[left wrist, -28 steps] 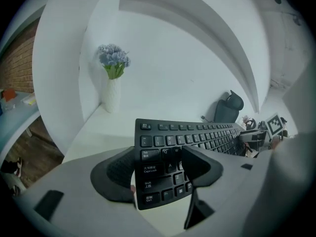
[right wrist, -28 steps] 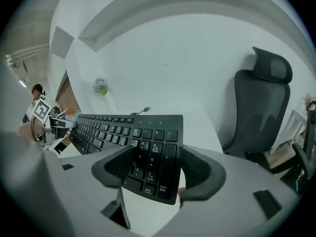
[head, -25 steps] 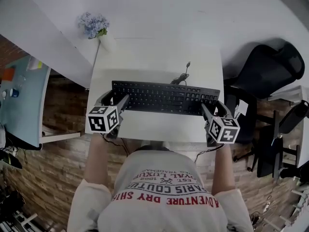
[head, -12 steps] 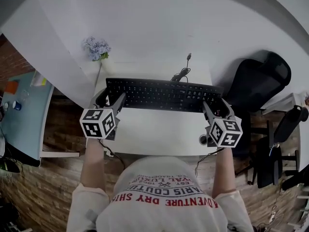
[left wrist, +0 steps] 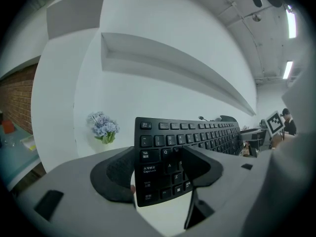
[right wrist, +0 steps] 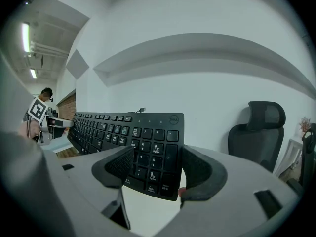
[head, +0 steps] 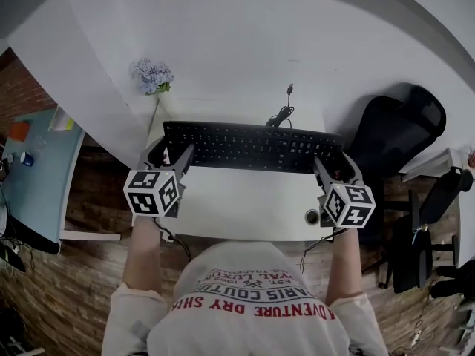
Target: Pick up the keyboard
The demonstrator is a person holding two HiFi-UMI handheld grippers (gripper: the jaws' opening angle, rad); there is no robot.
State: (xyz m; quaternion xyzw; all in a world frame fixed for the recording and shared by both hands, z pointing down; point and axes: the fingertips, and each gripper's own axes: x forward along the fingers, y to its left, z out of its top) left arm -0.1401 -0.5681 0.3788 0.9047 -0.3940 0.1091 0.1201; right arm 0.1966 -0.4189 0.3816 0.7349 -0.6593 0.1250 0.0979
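Person: light printed shirt (head: 256, 295) at the bottom of the head view, with both forearms reaching forward.
Left gripper: the left gripper (head: 169, 154) carries its black-and-white marker cube nearest the body and points forward and a little down.
Left fingers: the grey padded fingers (left wrist: 200, 164) pinch the left end of the keyboard. One pad lies on the letter keys beside Tab and Caps Lock, the other behind the underside.
Right gripper: the right gripper (head: 332, 169) mirrors it at the other end.
Right fingers: the fingers (right wrist: 202, 174) are clamped on the number-pad end, one pad over the keys and one behind the board.
Keyboard position: the black full-size plastic keyboard (head: 252, 145) spans from one gripper to the other, held at both ends above the surface.
Keyboard look: flat and long, with white legends, a round logo at the top right corner and a number pad at the right.
Surface: white rectangular surface (head: 245, 206) lies beneath the keyboard.
Cable: thin black cable with a plug (head: 282, 113) trails from the keyboard's far edge.
Flowers: pale blue bunch of flowers (head: 152, 75) stands at the surface's far left corner.
Chair: black office chair (head: 393, 132) stands to the right of the surface.
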